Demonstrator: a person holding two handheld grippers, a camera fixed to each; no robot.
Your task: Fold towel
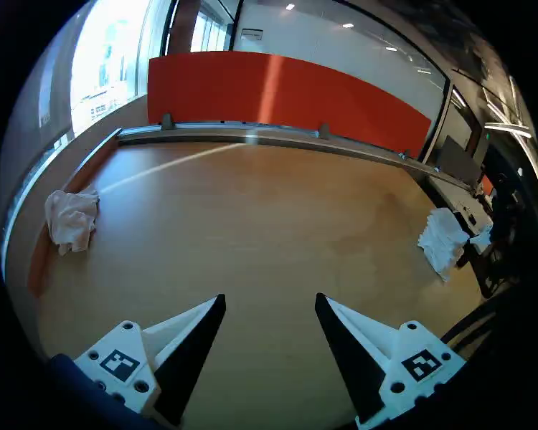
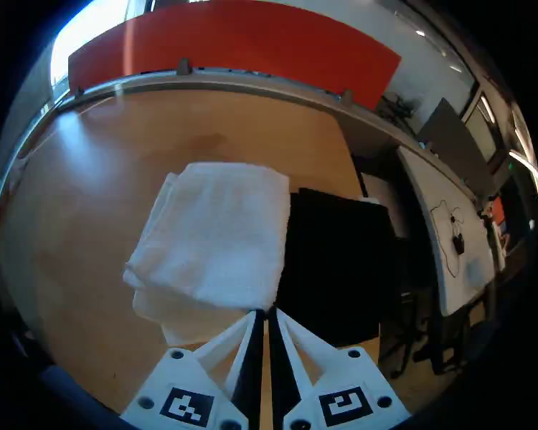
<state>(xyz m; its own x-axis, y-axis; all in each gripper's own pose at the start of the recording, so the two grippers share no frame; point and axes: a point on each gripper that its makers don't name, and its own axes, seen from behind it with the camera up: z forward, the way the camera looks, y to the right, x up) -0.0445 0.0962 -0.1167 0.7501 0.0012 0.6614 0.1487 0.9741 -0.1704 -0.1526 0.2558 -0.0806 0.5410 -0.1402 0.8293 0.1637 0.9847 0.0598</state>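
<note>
two tongs: the left tongs [image 1: 270, 297] are held wide open over the bare table [image 1: 269, 215]; the right tongs [image 2: 267, 313] are drawn almost together, tips at the near edge of the folded towel [image 2: 211, 233]. whether any cloth is pinched between them cannot be told.
folded towel: it is laid flat in layers near the table's right edge, just beside a black surface [image 2: 337, 265] past that edge. a lower layer is seen sticking out on the near side.
crumpled towel [image 1: 72, 218]: it is heaped by the table's left rim, well apart from both tongs.
orange partition [image 1: 283, 93]: it is set along the far side of the table.
step in hand: one towel is judged to be done and about to be let go, while the heap is not yet touched.
doing it well: the right tongs should be withdrawn straight back and low, so that the top layer is not dragged askew. the heap should then be taken by two corners, one per tongs, and spread flat on the open wood before any fold is made.
risk: the stack may be nudged towards the table's edge.
</note>
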